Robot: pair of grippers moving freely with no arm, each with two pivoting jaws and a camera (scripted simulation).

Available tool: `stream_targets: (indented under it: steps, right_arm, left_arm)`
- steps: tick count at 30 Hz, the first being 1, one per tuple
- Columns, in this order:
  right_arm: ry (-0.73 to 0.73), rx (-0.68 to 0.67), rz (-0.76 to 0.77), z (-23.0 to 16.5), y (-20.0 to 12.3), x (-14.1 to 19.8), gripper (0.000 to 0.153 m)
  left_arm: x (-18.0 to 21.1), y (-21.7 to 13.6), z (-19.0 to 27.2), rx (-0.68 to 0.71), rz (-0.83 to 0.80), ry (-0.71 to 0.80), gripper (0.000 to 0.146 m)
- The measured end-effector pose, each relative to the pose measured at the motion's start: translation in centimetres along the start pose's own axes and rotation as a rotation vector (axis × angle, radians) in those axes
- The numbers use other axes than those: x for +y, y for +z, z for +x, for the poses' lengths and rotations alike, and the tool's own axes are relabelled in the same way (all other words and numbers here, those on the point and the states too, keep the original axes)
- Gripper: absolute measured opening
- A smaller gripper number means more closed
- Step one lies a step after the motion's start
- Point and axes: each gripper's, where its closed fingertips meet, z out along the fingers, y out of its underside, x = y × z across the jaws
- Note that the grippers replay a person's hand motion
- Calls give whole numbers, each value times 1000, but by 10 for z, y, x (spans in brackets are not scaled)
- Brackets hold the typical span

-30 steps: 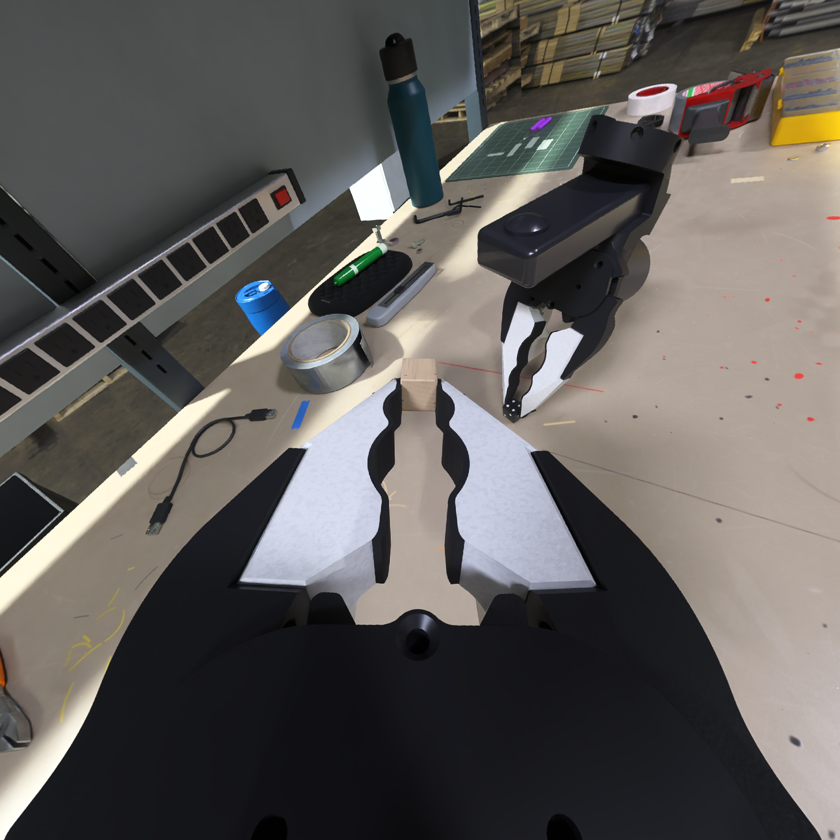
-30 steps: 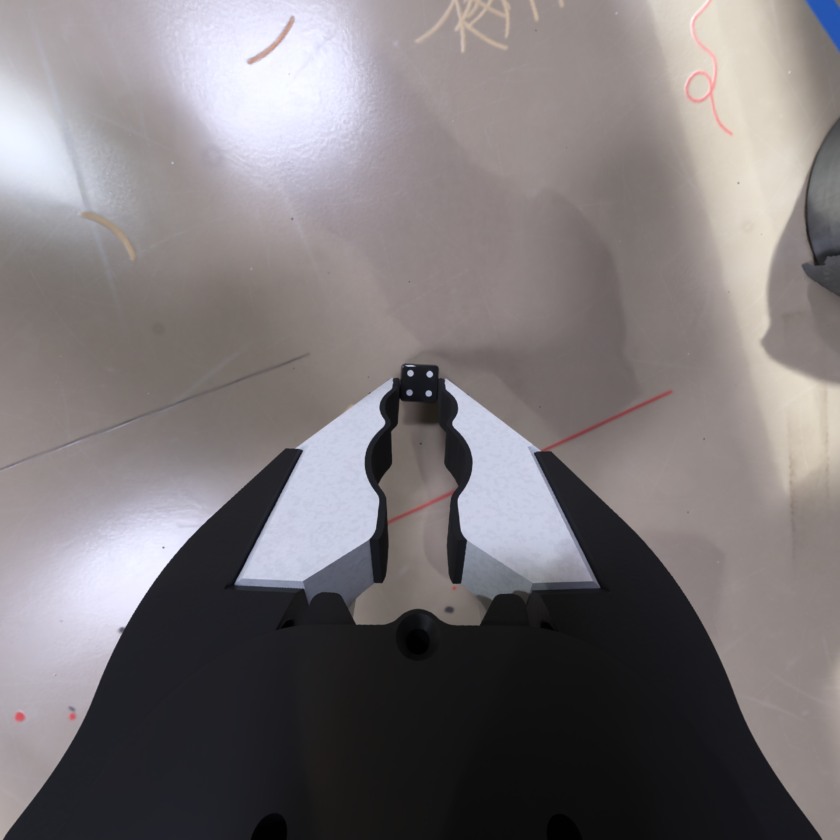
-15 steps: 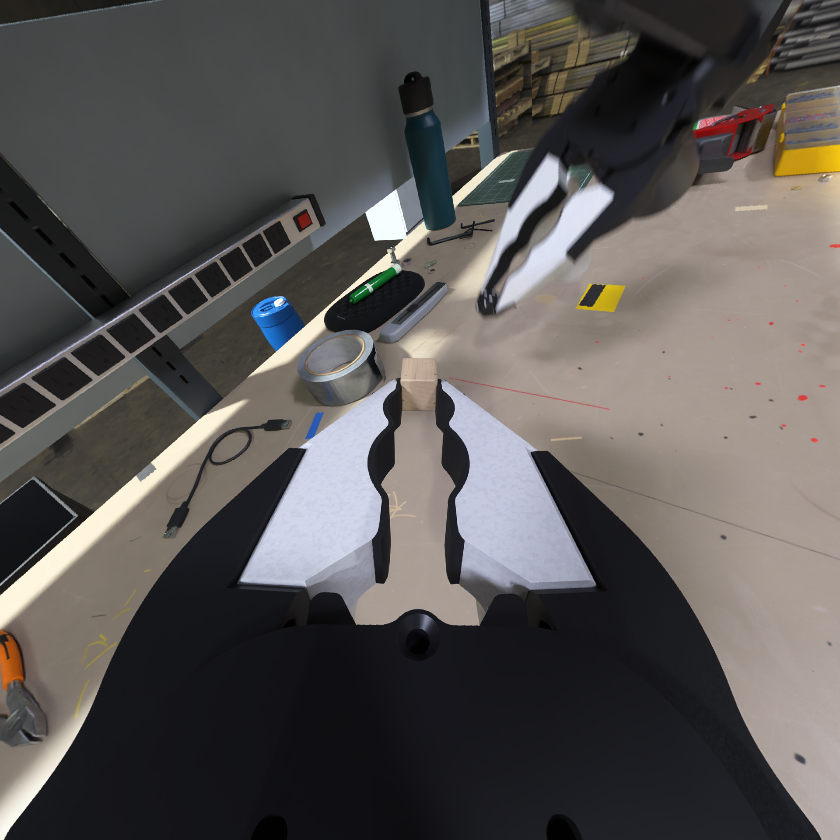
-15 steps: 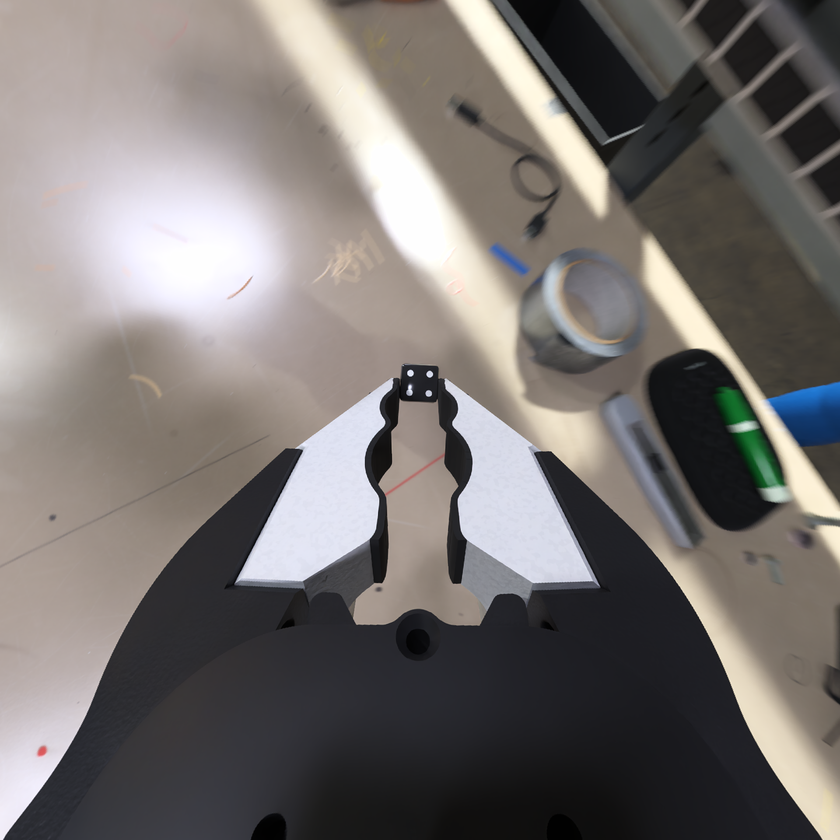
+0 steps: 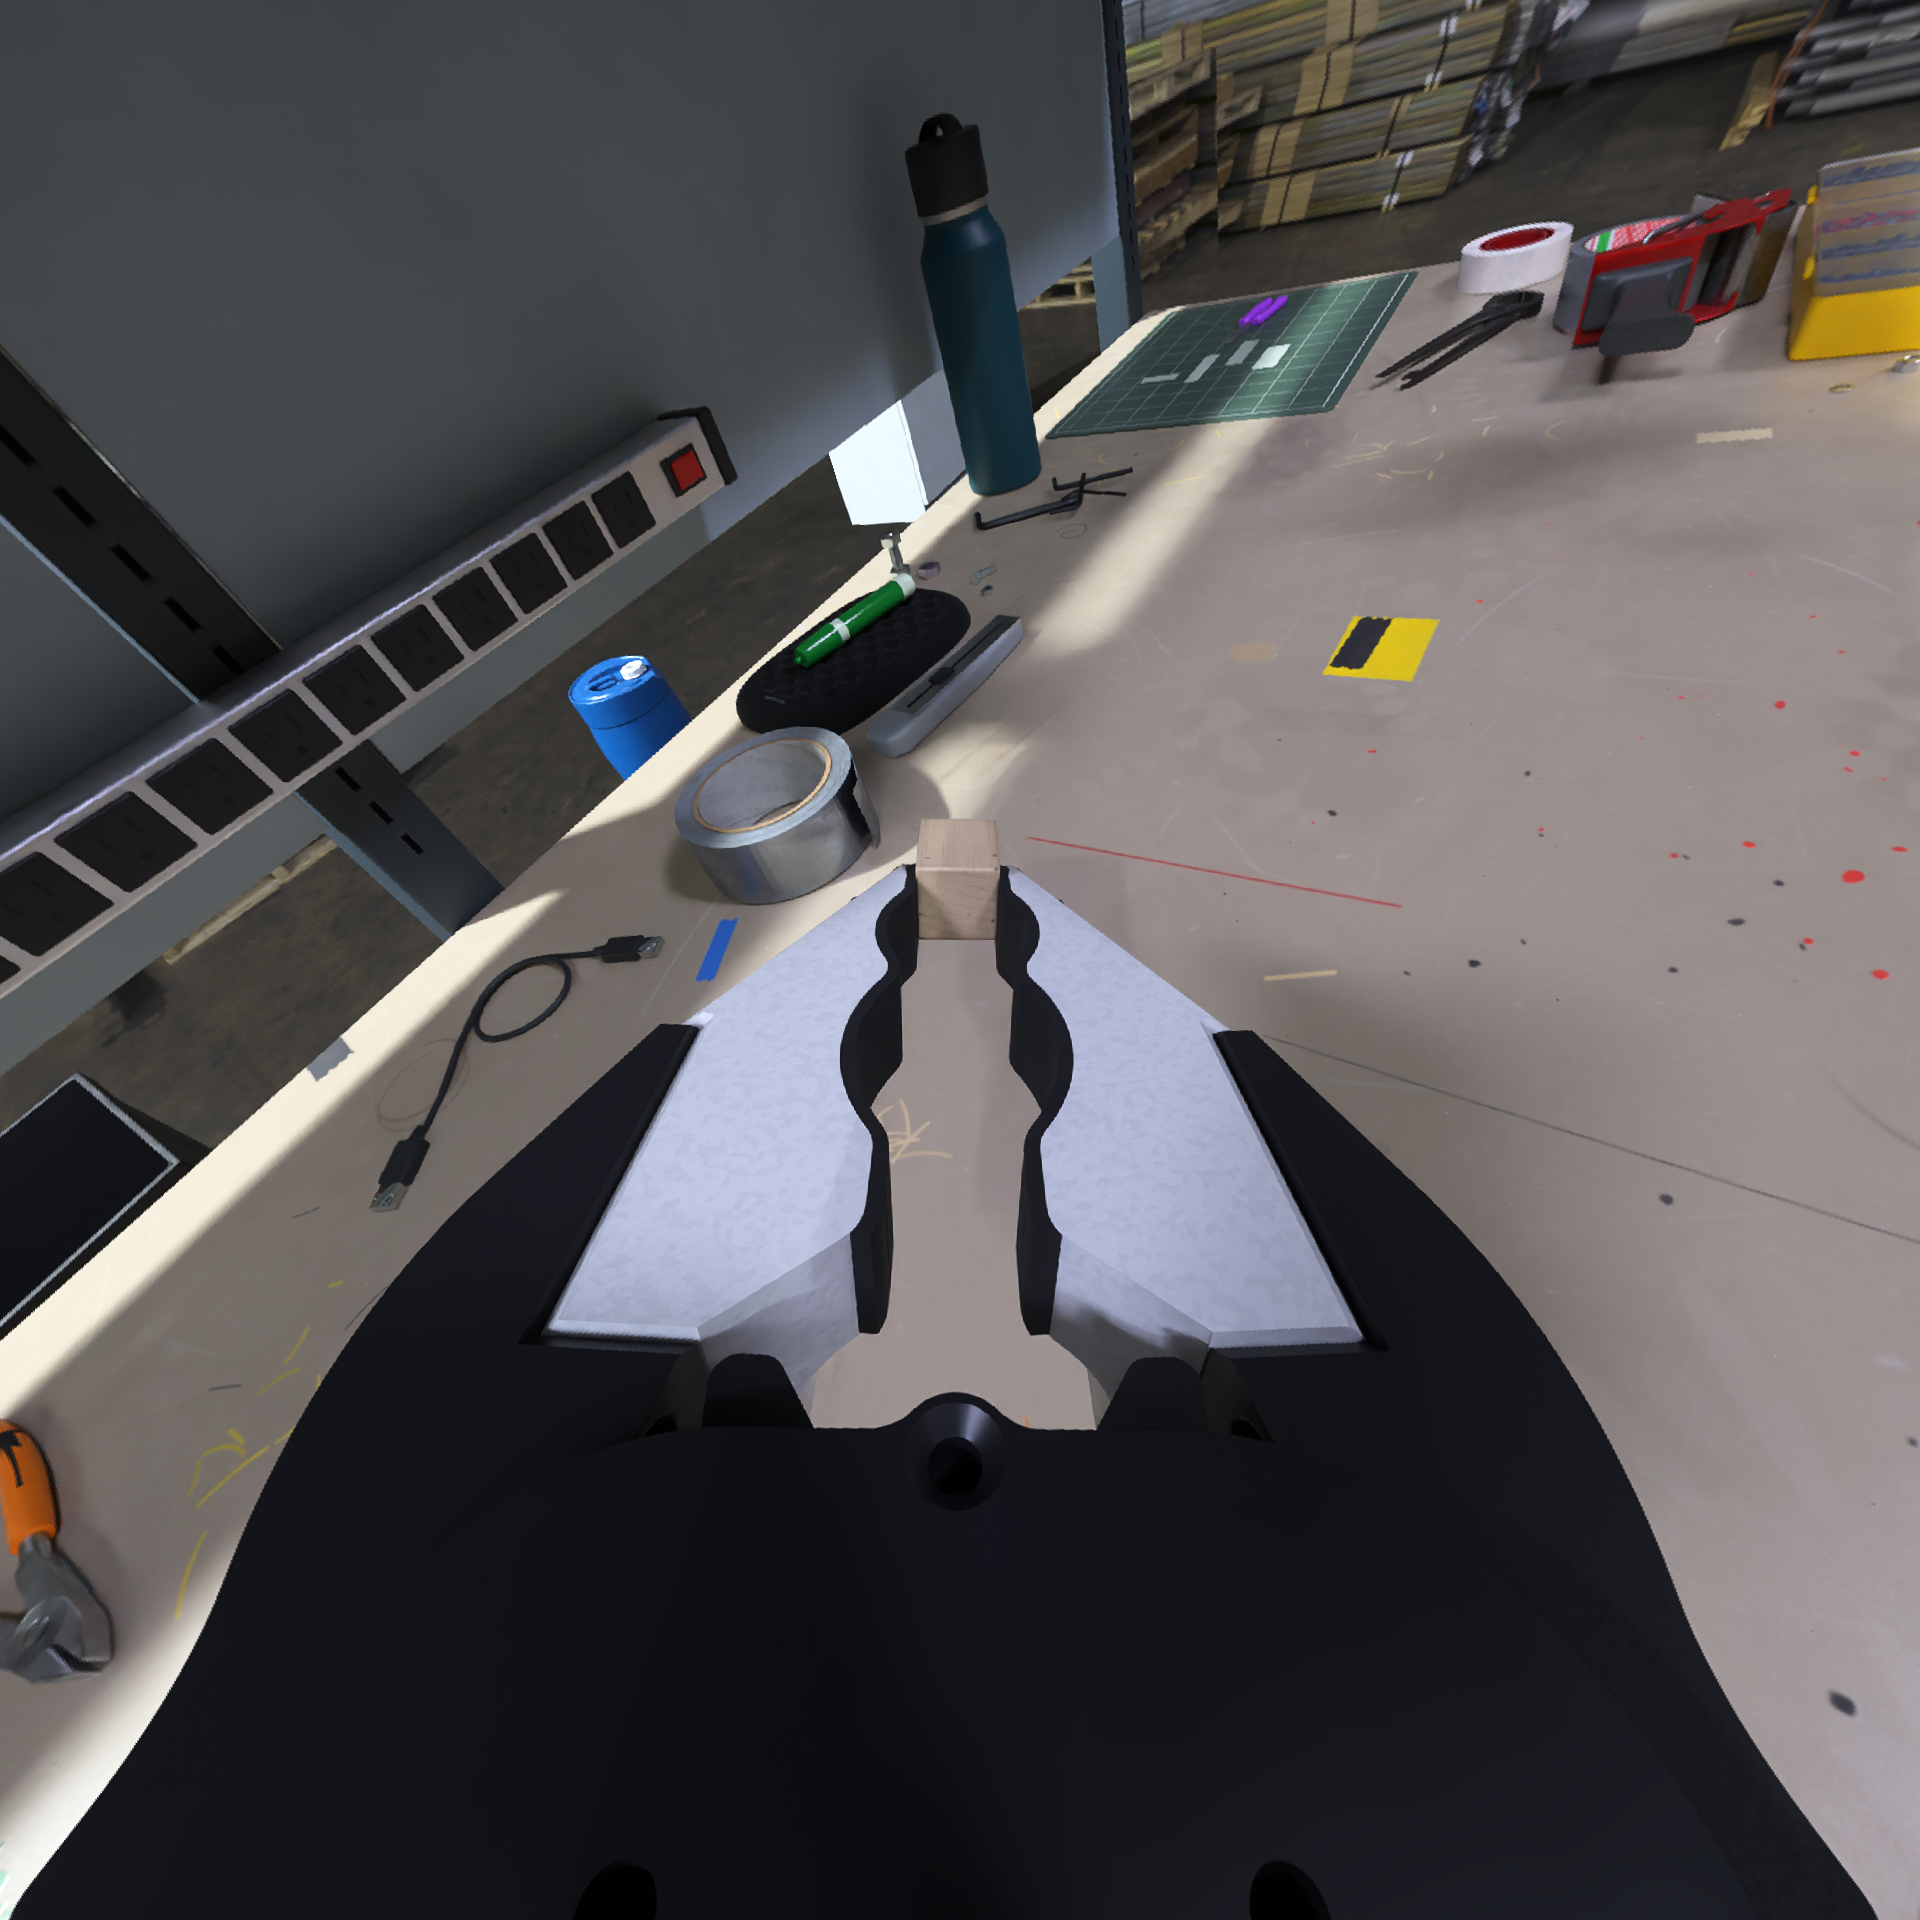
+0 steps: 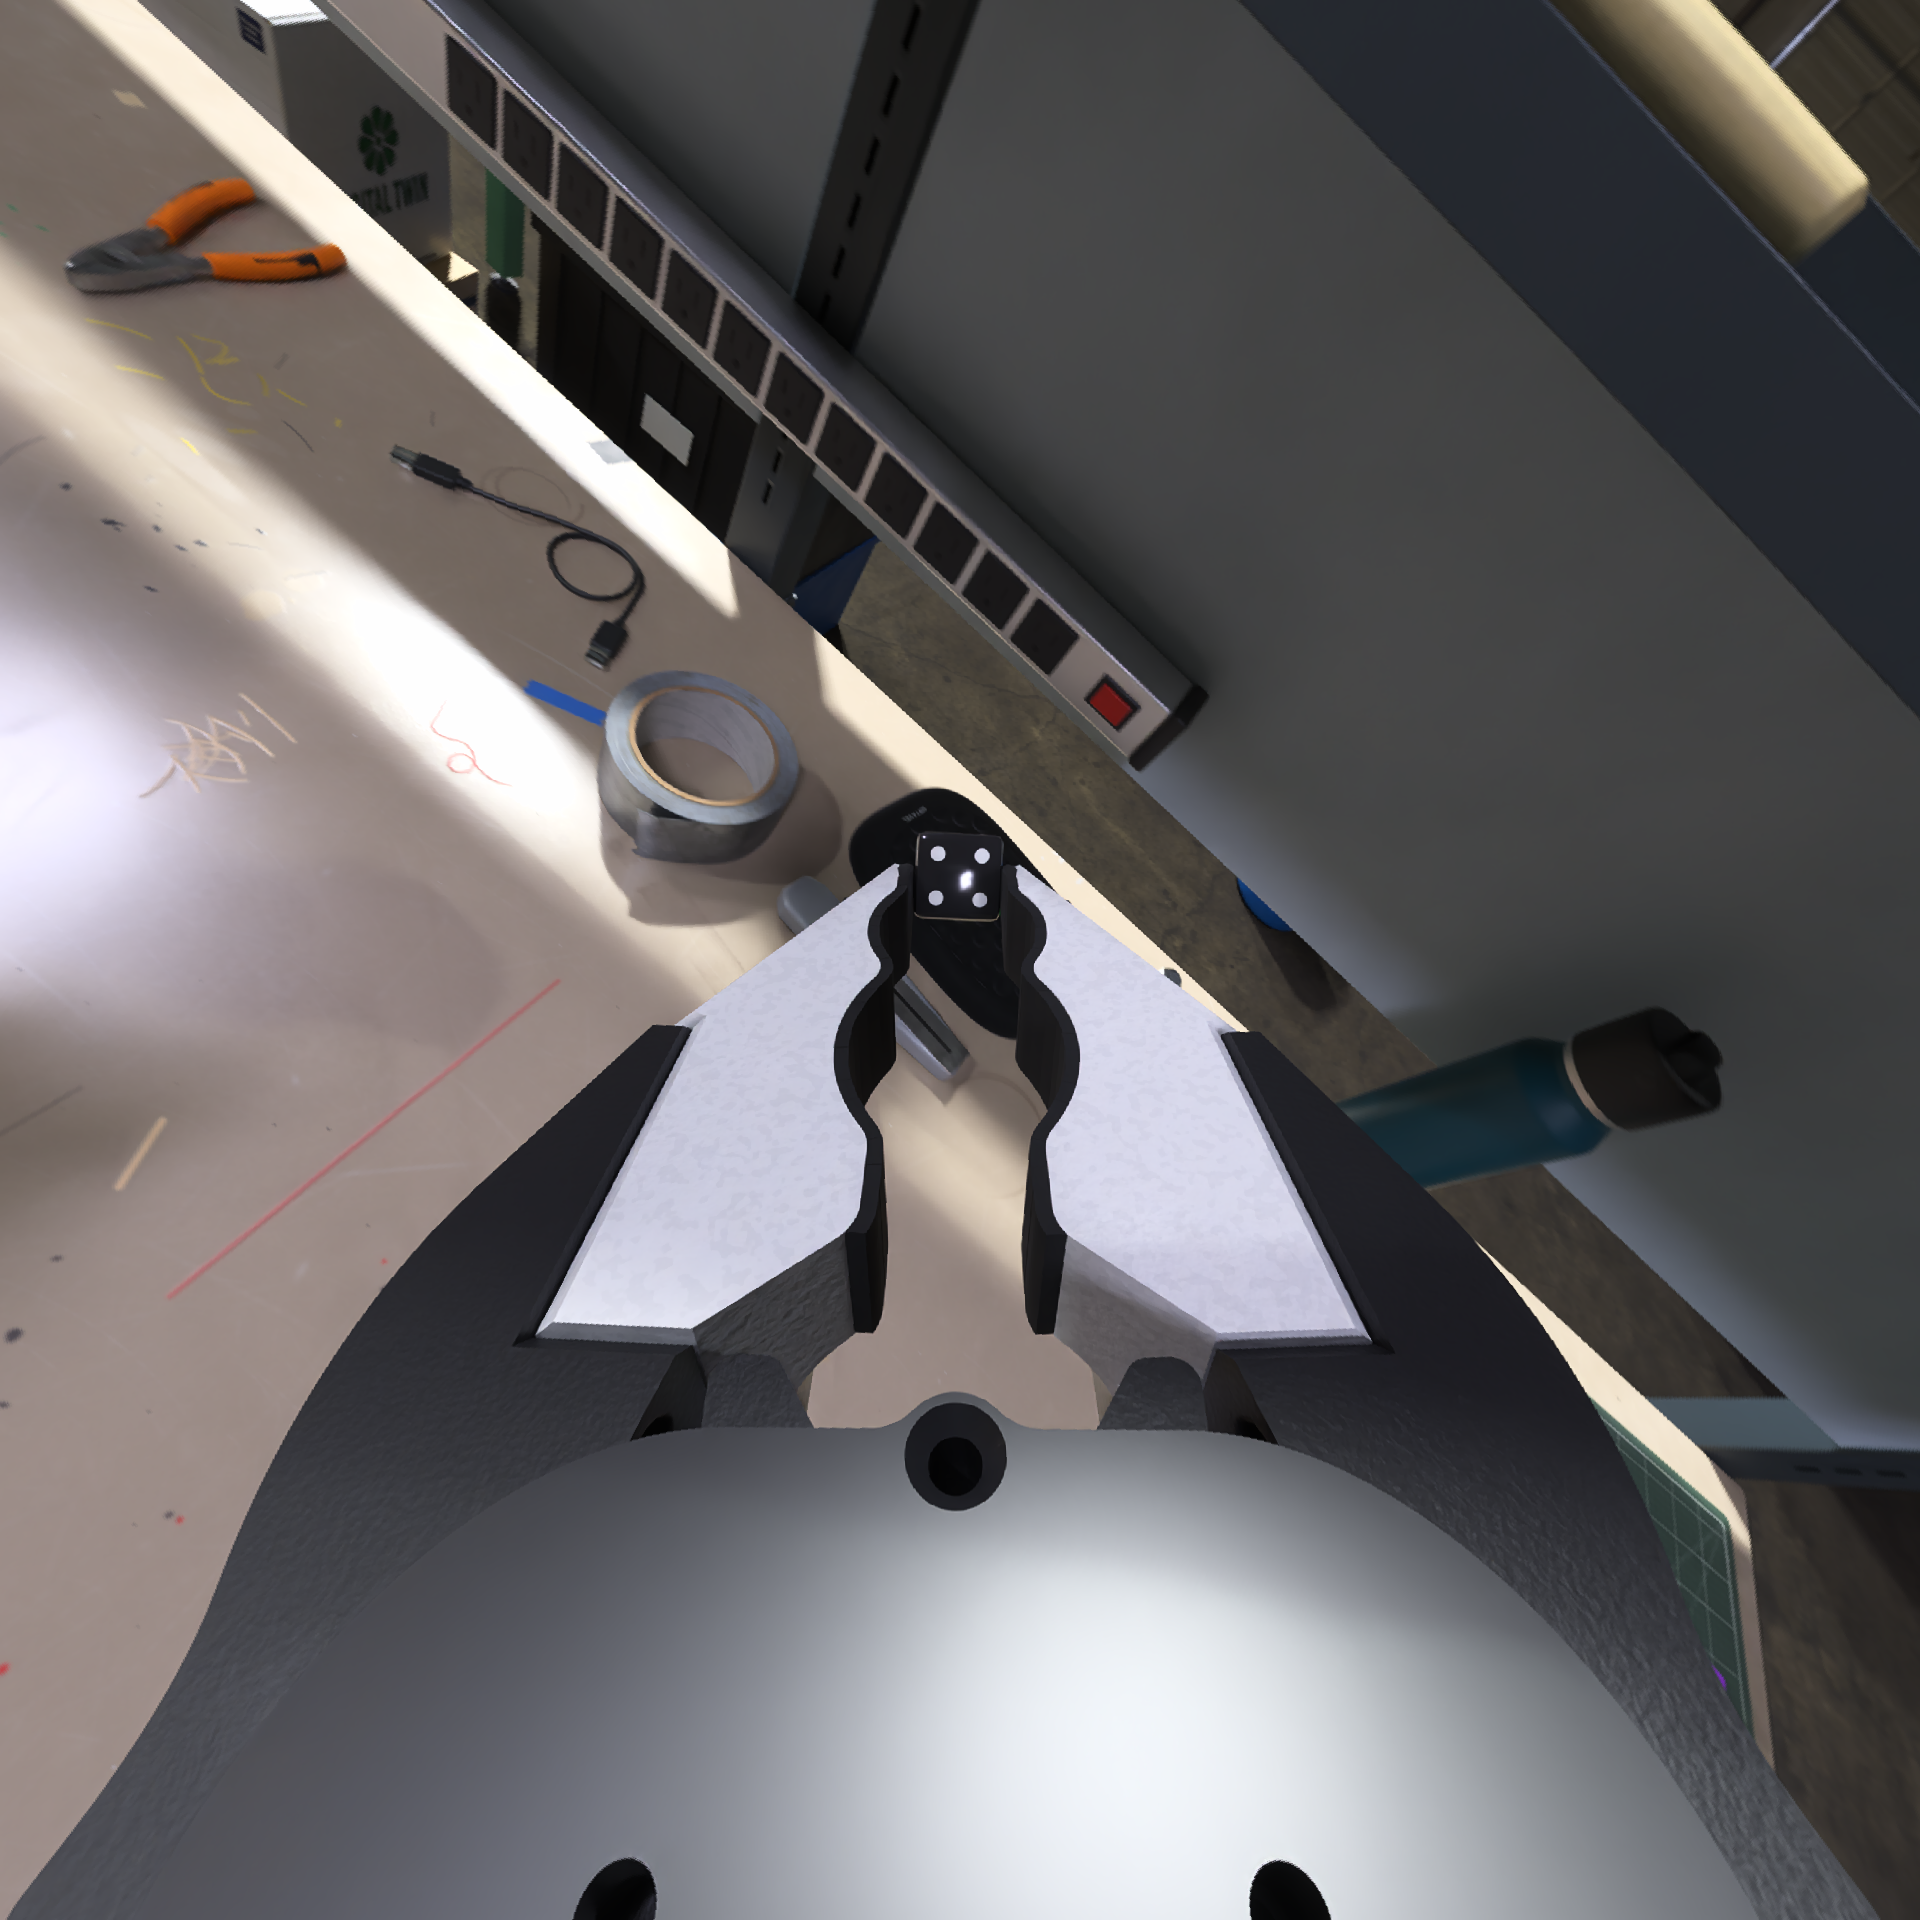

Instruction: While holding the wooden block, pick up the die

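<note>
In the left wrist view my left gripper [image 5: 957, 883] is shut on a small pale wooden block [image 5: 957, 878], pinched between its fingertips above the beige workbench [image 5: 1455, 1039]. In the right wrist view my right gripper [image 6: 958, 883] is shut on a small black die [image 6: 958, 879] with white pips, held at its fingertips high above the bench, over a black pad [image 6: 966, 966]. The right gripper does not show in the left wrist view.
A silver tape roll [image 5: 774, 810], black pad with a green marker [image 5: 852, 623], grey utility knife [image 5: 945, 686], blue can [image 5: 623, 707], teal bottle [image 5: 971, 312], USB cable [image 5: 488, 1029] and power strip [image 5: 364, 665] line the bench's left edge. A cutting mat [image 5: 1236, 358] and red tool [image 5: 1673, 270] lie far off.
My right gripper has risen with the die from the bench surface and swung out of the left wrist view. My left gripper still holds the block, lifted slightly.
</note>
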Motion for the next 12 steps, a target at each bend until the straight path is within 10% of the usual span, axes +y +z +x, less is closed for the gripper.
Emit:
stream_targets:
  steps: [12]
  right_arm:
    - [112, 117, 3, 34, -21, 68, 16]
  left_arm:
    - [14, 10, 7, 22, -35, -13, 13]
